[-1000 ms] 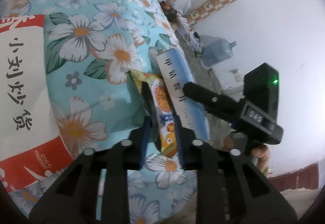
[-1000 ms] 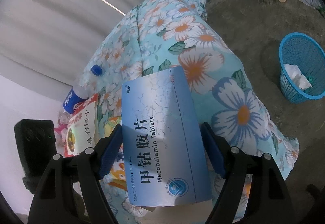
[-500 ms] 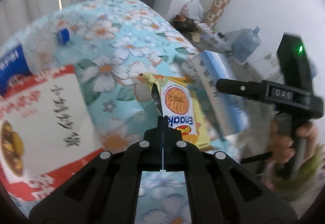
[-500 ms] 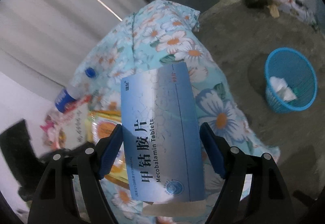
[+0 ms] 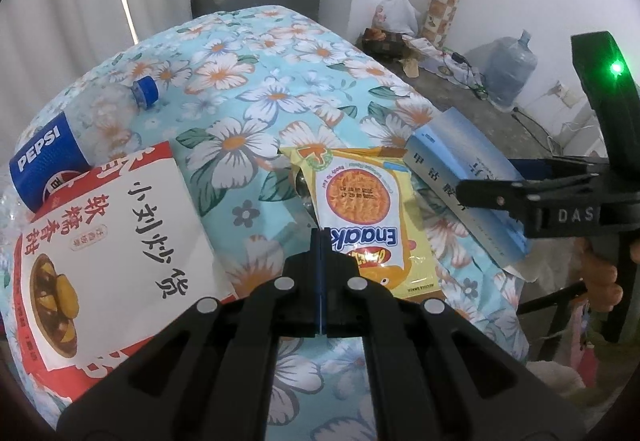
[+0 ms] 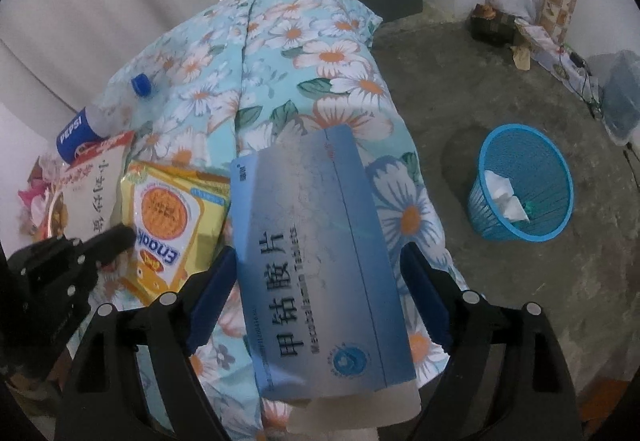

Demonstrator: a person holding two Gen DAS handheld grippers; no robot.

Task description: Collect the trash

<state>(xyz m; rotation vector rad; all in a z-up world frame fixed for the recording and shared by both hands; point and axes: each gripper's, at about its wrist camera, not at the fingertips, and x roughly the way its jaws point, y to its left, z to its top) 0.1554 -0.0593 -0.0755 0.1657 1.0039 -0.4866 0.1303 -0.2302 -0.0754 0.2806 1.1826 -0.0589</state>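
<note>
Floral bedspread (image 5: 256, 89), concrete floor (image 6: 500, 89)

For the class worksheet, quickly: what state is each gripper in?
Left gripper: shut on Enaak packet edge.
Right gripper: just opening, medicine box loose between its jaws.

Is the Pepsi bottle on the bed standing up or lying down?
Lying down. The Pepsi bottle rests on its side on the floral bedspread, blue cap pointing sideways, its base tucked behind the red-and-white snack bag.
</note>
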